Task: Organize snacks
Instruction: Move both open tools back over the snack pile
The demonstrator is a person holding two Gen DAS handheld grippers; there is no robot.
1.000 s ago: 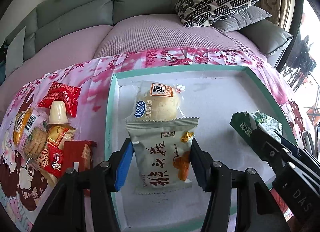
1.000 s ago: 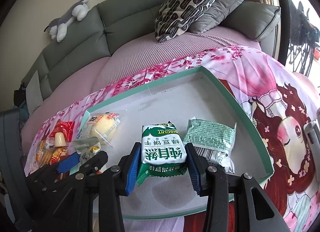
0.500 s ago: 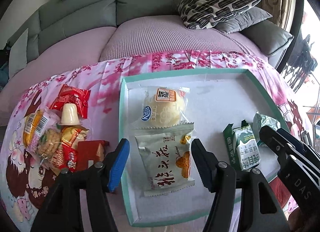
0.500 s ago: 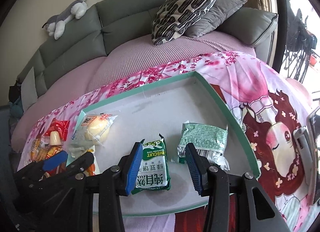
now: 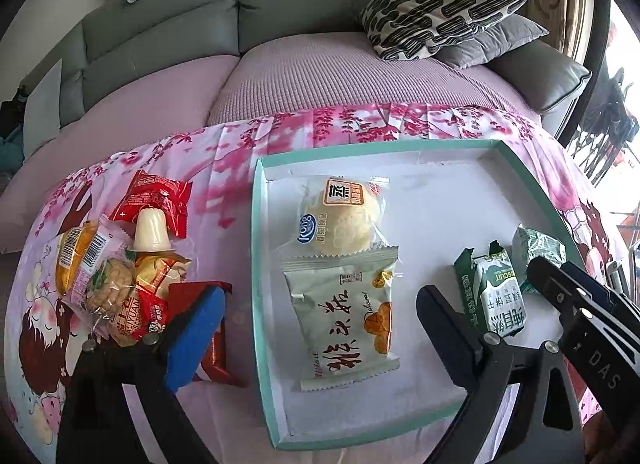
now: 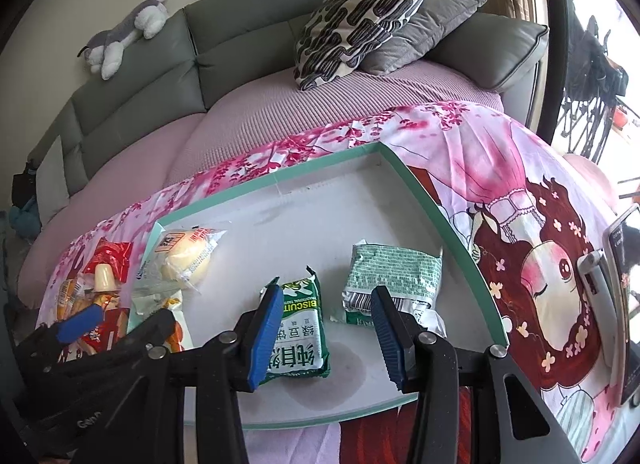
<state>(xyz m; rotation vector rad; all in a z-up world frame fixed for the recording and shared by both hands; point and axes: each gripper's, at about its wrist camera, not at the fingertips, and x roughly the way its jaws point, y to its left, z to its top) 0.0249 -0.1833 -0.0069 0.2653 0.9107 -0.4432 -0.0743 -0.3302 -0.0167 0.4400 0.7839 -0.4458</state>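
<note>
Left gripper (image 5: pixel 316 328): fingers opening wide, nothing gripped; pale snack packet (image 5: pixel 344 316) is seen lying free between them, lower centre, inside the teal tray (image 5: pixel 256 264). Right gripper (image 6: pixel 326 338): fingers released, green biscuit pack (image 6: pixel 302 332) resting flat on tray floor beside its left finger. Remaining snack pile (image 5: pixel 120 264) sits centre-left, outside tray.

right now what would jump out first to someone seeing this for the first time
Probably the teal-rimmed white tray in the middle of the pink cartoon-print cloth, with four wrapped snacks lying flat in it: a round bun, a pale packet with orange print and two green biscuit packs. Next, the jumbled pile of red and yellow snacks on the cloth to the tray's left.
</note>
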